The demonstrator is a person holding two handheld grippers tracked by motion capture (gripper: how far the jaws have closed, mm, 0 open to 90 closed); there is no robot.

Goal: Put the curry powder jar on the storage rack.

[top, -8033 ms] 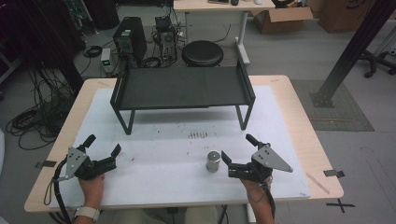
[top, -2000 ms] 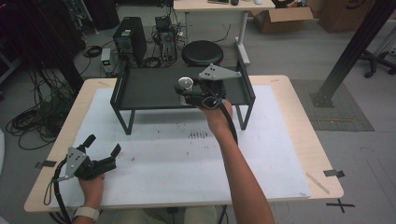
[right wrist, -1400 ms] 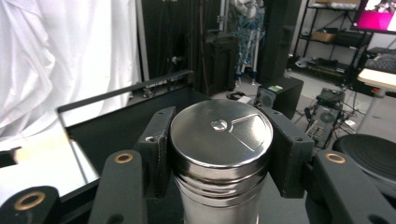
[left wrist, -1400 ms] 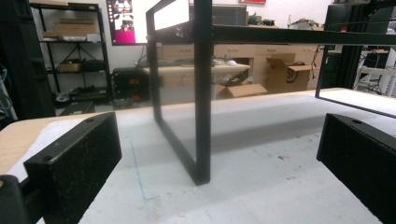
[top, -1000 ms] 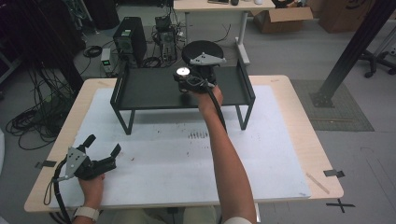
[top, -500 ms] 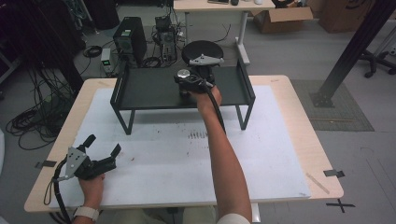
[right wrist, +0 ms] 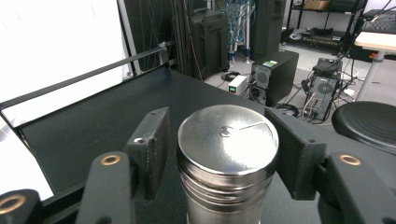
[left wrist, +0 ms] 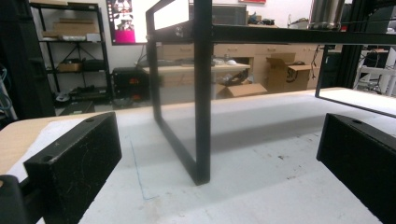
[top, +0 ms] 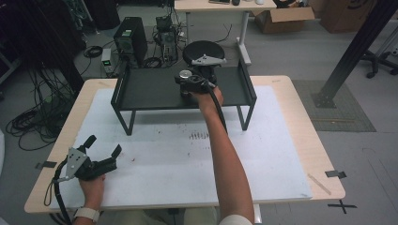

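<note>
Since eight seconds back, the metal canister (top: 186,75) has gone from the white mat up onto the black shelf (top: 155,89), carried there by the right claw (top: 187,83), whose jaws have just been opening around it.

Largest first: the surface (top: 300,140) is a pale wooden top covered by a white mat (top: 178,154). At its twelve o'clock edge stands the shelf, a low black stand on thin legs with a raised rail at each end. The person's right arm (top: 225,154) stretches from six o'clock straight up the middle to reach it.

The canister stands upright on the shelf deck, a little to the right of the middle, near the far rail. In the right gripper view the canister (right wrist: 227,158) sits between the two black jaws with a slim gap on the left side, while the right jaw looks very close to it; they no longer squeeze it.

The left claw (top: 101,147) rests on the mat at about eight o'clock, well apart from the shelf, jaws spread wide and holding nothing. Its own view looks along the mat at a shelf leg (left wrist: 202,93).
</note>
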